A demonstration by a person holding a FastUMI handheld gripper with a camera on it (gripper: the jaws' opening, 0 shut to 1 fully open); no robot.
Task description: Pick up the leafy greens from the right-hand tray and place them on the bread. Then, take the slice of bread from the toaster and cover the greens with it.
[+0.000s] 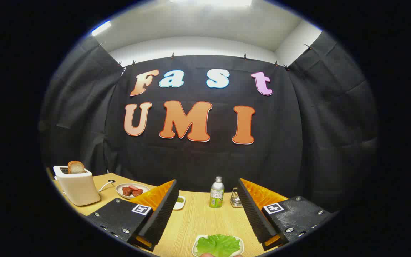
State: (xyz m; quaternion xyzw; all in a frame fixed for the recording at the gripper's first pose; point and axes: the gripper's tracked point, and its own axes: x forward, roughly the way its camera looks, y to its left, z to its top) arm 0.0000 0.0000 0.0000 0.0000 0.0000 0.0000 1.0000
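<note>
Gripper view: claw [205, 214] gapes wide, empty; lettuce leaf [218, 245] at six o'clock looks limp, light; pinch its edge.

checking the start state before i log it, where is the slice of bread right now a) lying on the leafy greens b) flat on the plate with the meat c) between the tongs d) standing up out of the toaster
d: the slice of bread stands up out of the toaster, off to the side beyond the open tongs, which hold nothing; the leafy greens lie bare on their tray.
</note>
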